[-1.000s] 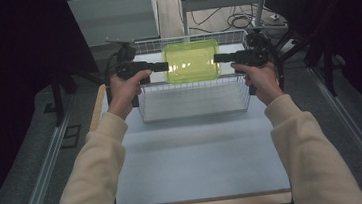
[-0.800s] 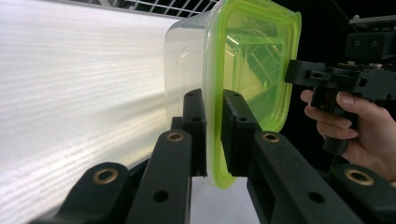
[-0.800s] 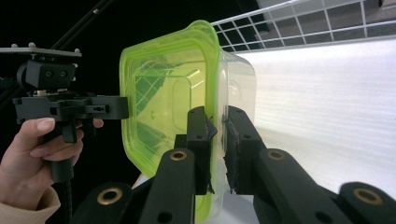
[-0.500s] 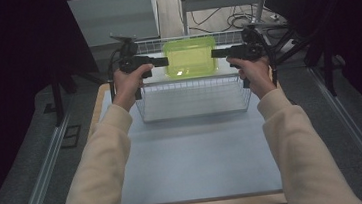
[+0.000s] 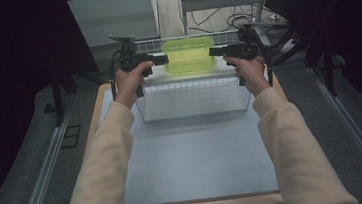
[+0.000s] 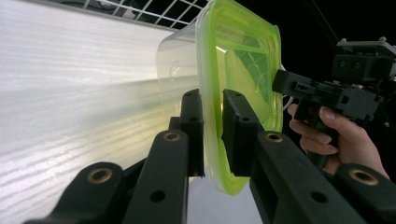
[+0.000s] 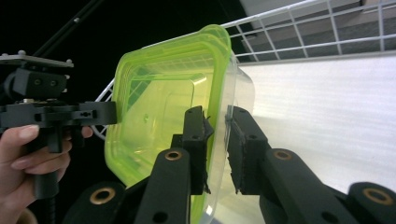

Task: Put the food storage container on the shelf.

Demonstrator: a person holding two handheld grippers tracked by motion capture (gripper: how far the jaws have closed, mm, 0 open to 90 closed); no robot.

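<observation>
A clear plastic container [image 5: 189, 55] with a bright yellow-green lid sits at the upper middle of the high view, level and held up over the far part of a wire basket [image 5: 193, 98]; its outline is a rounded rectangle, lid uppermost; the left gripper [image 5: 157, 60] grips its left edge and the right gripper [image 5: 218, 51] its right edge; in the left gripper view the container [image 6: 233, 88] fills the centre, its lid rim pinched between the two black jaws, the clear tub bulging to the left; in the right gripper view the container [image 7: 173, 112] stands centre-left, rim likewise between the jaws, tub to the right; nothing can be made out inside it.
</observation>
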